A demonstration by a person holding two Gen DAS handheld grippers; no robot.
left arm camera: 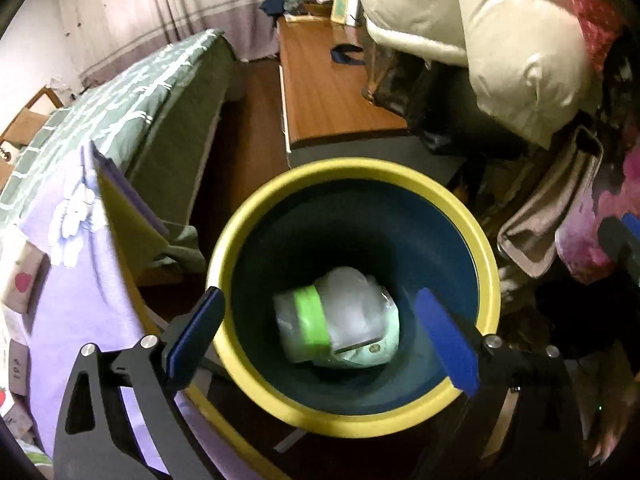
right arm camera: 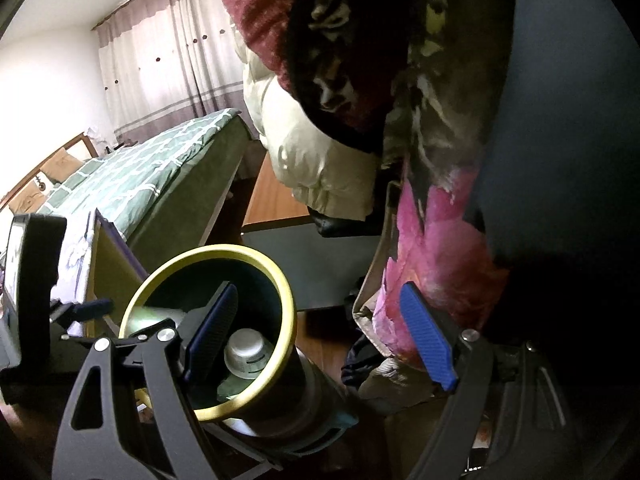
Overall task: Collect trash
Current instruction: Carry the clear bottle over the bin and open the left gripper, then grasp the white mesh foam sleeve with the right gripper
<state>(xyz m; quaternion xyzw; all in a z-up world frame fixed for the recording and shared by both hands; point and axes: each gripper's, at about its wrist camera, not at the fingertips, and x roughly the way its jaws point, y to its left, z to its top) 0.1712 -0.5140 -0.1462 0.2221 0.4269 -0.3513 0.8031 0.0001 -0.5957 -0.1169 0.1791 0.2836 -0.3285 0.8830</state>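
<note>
Left wrist view puts your left gripper (left arm camera: 320, 336) right over the bin (left arm camera: 486, 240) — yellow rim, dark blue inside — w/ jaws spread wide and nothing between the pads. Trash, a clear plastic container w/ a green band (left arm camera: 316, 322) plus crumpled plastic film (left arm camera: 352, 292), lies at the bottom of the bin, well below your fingertips, so by my read the drop is done on this side. To finish it clean: lift straight up before you swing away, bc one blue pad (left arm camera: 200, 328) sits just outside the rim and the other (left arm camera: 448, 344) over the inside edge — a sideways pull could clip the rim and tip the bin. Right wrist view shows your right gripper (right arm camera: 320, 340) also open, holding nothing; one finger (right arm camera: 212, 332) overlaps the bin's mouth (right arm camera: 286, 292), the other (right arm camera: 428, 336) hangs next to the floral fabric (right arm camera: 436, 248) draped on the right. Keep that hand clear of the cloth so it doesn't snag. Bin looks to stand between the purple-covered table (left arm camera: 80, 280) and the clothing pile; can't tell from either view what trash is left, so scan the table and the floor (left arm camera: 244, 152) next, approx. where you have free room to reach.
</note>
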